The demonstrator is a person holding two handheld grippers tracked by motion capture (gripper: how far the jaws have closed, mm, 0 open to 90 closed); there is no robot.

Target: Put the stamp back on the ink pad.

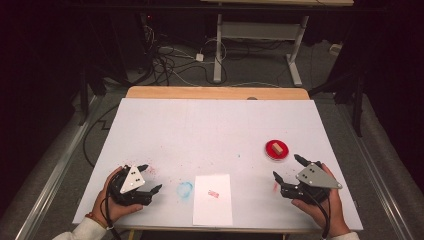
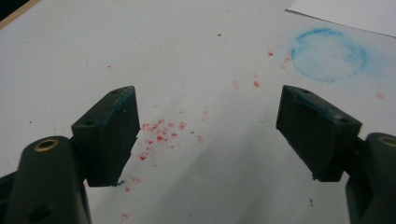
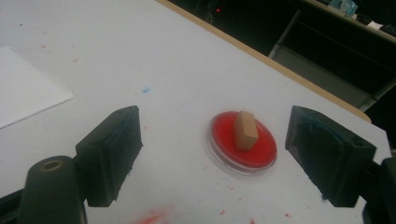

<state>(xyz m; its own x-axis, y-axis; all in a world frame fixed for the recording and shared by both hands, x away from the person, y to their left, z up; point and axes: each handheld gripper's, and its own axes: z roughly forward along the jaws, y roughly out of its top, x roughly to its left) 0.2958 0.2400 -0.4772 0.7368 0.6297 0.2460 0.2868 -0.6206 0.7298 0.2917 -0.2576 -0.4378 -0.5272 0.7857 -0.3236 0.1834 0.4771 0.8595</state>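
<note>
**Desk:** What is the right side showing?

**Operator:** I am holding the right gripper (image 1: 289, 168) low over the white tabletop (image 1: 200, 130), fingers (image 3: 112, 149) spread wide and gripping nothing. The wooden stamp block (image 3: 245, 130) is standing on the red ink pad (image 3: 243, 142), just ahead of the gap between those fingers.

**Desk:** And the left?

**Operator:** I am resting the left gripper (image 1: 149, 177) near the tabletop's near-left corner, its fingers (image 2: 109, 133) likewise parted and empty. Red specks (image 2: 159, 135) are lying between them, with a blue ring stain (image 2: 329, 55) beyond. A sheet of paper (image 1: 213, 199) bearing a red stamp mark (image 1: 213, 194) is lying between both grippers.
</note>
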